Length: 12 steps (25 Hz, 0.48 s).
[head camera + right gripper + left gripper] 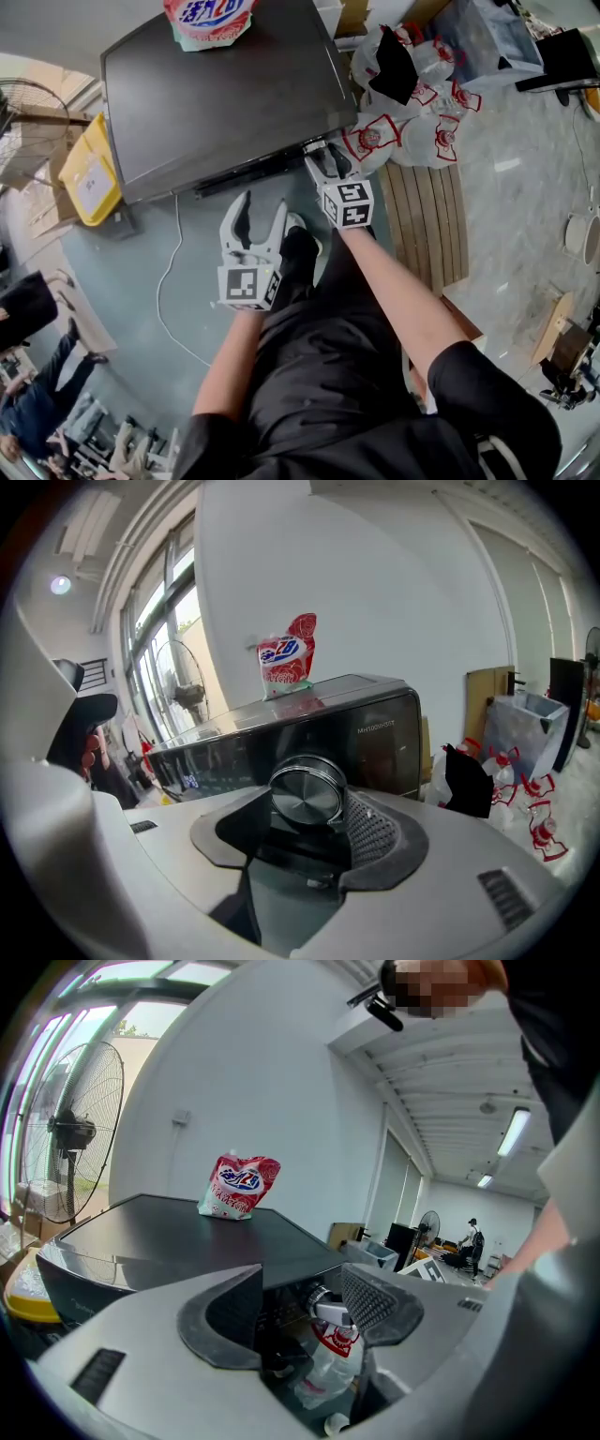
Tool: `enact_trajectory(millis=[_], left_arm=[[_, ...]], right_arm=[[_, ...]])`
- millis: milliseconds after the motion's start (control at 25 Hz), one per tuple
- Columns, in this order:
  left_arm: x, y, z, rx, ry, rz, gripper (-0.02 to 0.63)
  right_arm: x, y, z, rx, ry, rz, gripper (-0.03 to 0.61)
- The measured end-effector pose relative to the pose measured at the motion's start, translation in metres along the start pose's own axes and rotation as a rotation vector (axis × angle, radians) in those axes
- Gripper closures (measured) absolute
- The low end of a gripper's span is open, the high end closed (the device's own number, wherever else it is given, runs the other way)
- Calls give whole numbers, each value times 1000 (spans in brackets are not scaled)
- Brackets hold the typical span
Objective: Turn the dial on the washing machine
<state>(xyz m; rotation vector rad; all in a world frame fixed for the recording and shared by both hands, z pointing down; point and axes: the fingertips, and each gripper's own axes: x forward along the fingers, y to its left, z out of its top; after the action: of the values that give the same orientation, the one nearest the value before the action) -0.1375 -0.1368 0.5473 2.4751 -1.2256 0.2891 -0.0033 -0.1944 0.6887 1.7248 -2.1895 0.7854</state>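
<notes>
Two grippers in head view. Left gripper (261, 208): jaws wide apart, nothing between them, held clear of the washing machine (216, 103) over bare floor. Right gripper (323, 161): pushed up to the machine's front panel near its right corner, covering the dial. Flat dark lid, carrying only a red-and-white detergent pouch (208, 17) at its far edge. Hemmed in on the right by plastic bags (412, 122), on the left by a yellow bin (89, 173). Open floor along the front edge.

Left gripper view. Left gripper (300, 1302) gaping and empty. Beyond the gap, the other gripper's tip at the panel, bags below it. Pouch (239, 1187) upright on the lid.

Right gripper view. Dial (306, 794): round, brushed-metal face, bright bevelled rim, standing proud of the glossy black panel. Axis near level, square to the panel, face turned straight toward the camera. Right gripper (309, 816) closed on it at a wide spread, rim filling the gap from pad to pad. Placed right of the small blue lit display, left of the white lettering. Bare panel around the rest of the rim.
</notes>
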Motion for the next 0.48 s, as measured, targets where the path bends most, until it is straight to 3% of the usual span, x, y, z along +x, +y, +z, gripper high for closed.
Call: enact_trajectory(millis=[480], left_arm=[[1,3,-1,-1,7,-1,373]], right_arm=[[0,-2,-1,148,-27,63,345]])
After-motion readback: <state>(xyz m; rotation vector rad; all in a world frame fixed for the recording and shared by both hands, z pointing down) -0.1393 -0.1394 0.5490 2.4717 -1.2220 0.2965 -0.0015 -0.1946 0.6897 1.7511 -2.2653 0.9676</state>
